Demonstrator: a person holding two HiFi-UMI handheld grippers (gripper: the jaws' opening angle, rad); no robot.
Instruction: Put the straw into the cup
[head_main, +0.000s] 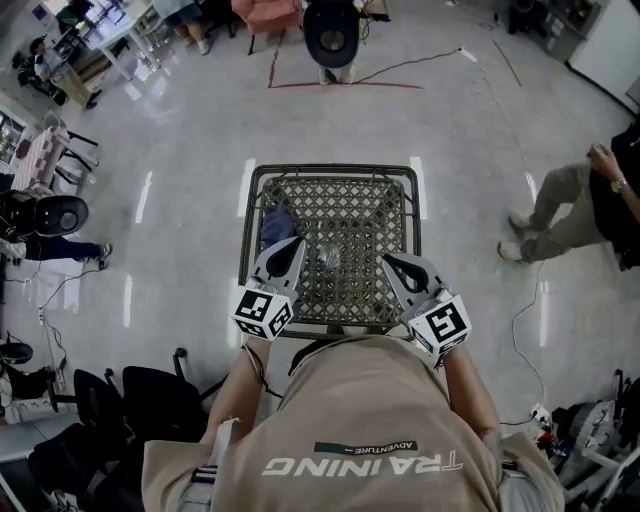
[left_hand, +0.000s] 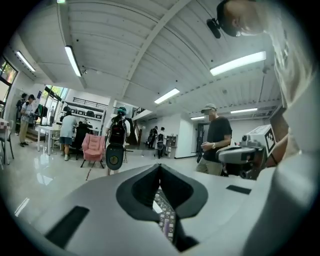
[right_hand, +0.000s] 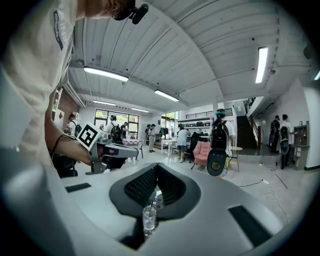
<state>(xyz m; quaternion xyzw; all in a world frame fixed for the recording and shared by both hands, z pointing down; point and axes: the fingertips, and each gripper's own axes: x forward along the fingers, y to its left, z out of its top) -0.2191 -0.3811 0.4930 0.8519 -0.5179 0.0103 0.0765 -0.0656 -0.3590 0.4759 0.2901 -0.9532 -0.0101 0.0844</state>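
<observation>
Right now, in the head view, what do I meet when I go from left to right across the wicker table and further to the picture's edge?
Left gripper → clear cup → right gripper → standing person

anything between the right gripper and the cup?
Nothing visible. The cup stands near the middle of the table, with only bare mesh between it and the right gripper. In the right gripper view it shows straight ahead, below the shut jaws' tips. The blue thing lies off at the left side.
</observation>
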